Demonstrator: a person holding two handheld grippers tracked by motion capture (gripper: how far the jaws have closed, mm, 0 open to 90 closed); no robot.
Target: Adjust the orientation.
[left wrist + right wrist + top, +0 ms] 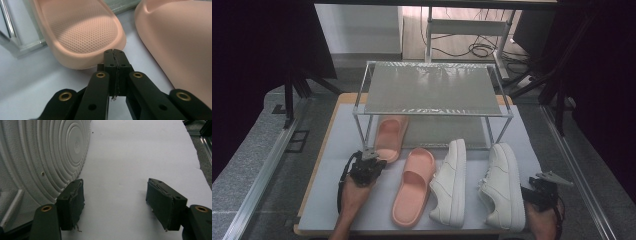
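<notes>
Two pink slippers and two white sneakers lie on the white table. One pink slipper lies with its far end under the metal rack. My left gripper is at its near end. In the left gripper view the left gripper is shut with nothing in it, its tips right at the rim of that slipper. The second slipper lies to its right. My right gripper is open and holds nothing, and the ringed sole of the right sneaker runs close along its left pad.
The left sneaker lies between the second slipper and the right sneaker. The rack has an upper mesh shelf and a lower shelf; one of its legs stands left of the first slipper. Bare table stretches ahead of the right gripper.
</notes>
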